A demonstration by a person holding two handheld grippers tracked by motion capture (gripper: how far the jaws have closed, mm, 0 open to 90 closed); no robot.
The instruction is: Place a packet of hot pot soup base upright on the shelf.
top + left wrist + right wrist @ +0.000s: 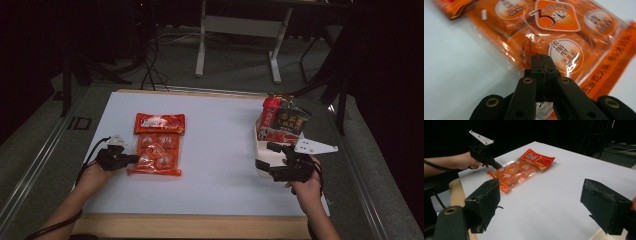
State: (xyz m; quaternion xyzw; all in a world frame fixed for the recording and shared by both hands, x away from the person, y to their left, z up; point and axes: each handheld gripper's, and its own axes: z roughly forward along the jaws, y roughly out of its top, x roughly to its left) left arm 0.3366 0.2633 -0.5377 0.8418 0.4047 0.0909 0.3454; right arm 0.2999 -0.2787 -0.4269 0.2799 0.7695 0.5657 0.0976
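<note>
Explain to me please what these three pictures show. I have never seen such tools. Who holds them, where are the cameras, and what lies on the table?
A person sits at a white table and holds a hand tool with two black jaws in each hand. One camera looks down from above; one more rides on each tool and looks along its jaws. The left gripper has its jaws closed, with their tips at the edge of an orange snack pack; the left gripper view shows clear wrap around them, but I cannot tell whether they pinch it. The right gripper stands open and holds nothing, beside a white tray that holds more red and dark packets.
</note>
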